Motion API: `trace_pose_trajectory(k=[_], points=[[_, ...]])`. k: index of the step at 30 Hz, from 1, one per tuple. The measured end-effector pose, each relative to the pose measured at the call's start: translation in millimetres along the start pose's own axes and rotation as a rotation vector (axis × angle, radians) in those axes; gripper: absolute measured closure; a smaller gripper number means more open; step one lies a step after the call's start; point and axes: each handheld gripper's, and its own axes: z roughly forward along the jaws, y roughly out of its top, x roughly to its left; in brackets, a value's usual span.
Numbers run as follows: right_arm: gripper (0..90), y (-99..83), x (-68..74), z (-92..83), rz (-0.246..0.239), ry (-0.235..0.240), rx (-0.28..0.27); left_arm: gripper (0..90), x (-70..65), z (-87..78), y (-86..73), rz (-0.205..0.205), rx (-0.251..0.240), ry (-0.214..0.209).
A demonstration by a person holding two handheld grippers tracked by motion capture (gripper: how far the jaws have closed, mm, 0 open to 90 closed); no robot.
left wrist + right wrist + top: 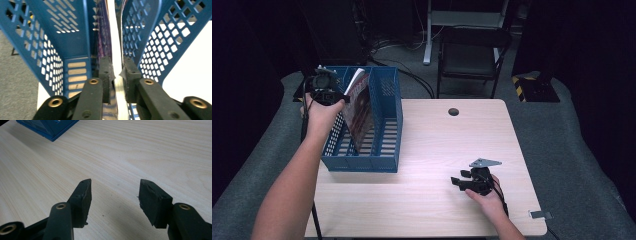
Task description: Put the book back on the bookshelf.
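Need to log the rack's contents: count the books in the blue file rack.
1. A book leans inside the blue file rack, clamped by the left gripper. The rack's walls might hide another.

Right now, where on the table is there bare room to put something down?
Bare table runs from the blue file rack to the far-right edge, down to the right gripper. Crowded: the rack, with the magazine and left gripper.

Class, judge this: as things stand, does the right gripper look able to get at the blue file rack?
Probably yes: the right gripper rests open, with bare table between it and the blue file rack.
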Motion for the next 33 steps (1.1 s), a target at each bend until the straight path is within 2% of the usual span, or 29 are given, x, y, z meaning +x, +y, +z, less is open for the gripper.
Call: trace_pose_trajectory(k=[4, 12, 13, 19, 21, 26, 28, 31, 33], points=[[43.7, 0.1, -0.1, -0.2, -0.003, -0.001, -0.001, 84.1, 6.8, -0.6, 0.7, -0.047, -0.005, 0.009], [43.5, 0.1, -0.2, 0.3, -0.001, 0.001, 0.0, 84.3, 15.3, -1.5, 1.9, -0.096, -0.01, 0.012], [43.5, 0.1, -0.1, 0.3, -0.002, 0.002, 0.001, 84.3, 15.3, -1.2, 1.9, -0.113, -0.014, 0.008], [43.3, 0.1, 0.0, 0.3, -0.002, 0.003, 0.001, 84.3, 16.1, -1.2, 1.9, -0.139, -0.023, 0.0], [43.3, 0.1, 0.0, 0.2, -0.003, 0.004, 0.0, 84.3, 16.1, -1.7, 1.3, -0.139, -0.02, 0.001], [43.3, 0.5, 0.1, -0.4, -0.004, 0.005, -0.005, 83.6, 17.3, -0.8, -2.4, -0.146, -0.047, -0.007], [43.3, 0.5, 0.7, -0.9, 0.008, 0.005, -0.002, 80.7, 18.9, -1.3, -3.6, -0.14, -0.063, -0.02], [43.3, 0.5, 0.3, -0.8, 0.006, 0.005, -0.003, 70.7, 18.0, -1.0, -3.6, -0.138, -0.061, -0.019], [43.3, 0.5, 0.1, -0.6, 0.002, 0.004, -0.004, 67.8, 17.1, 0.6, -4.0, -0.125, -0.07, -0.013]])
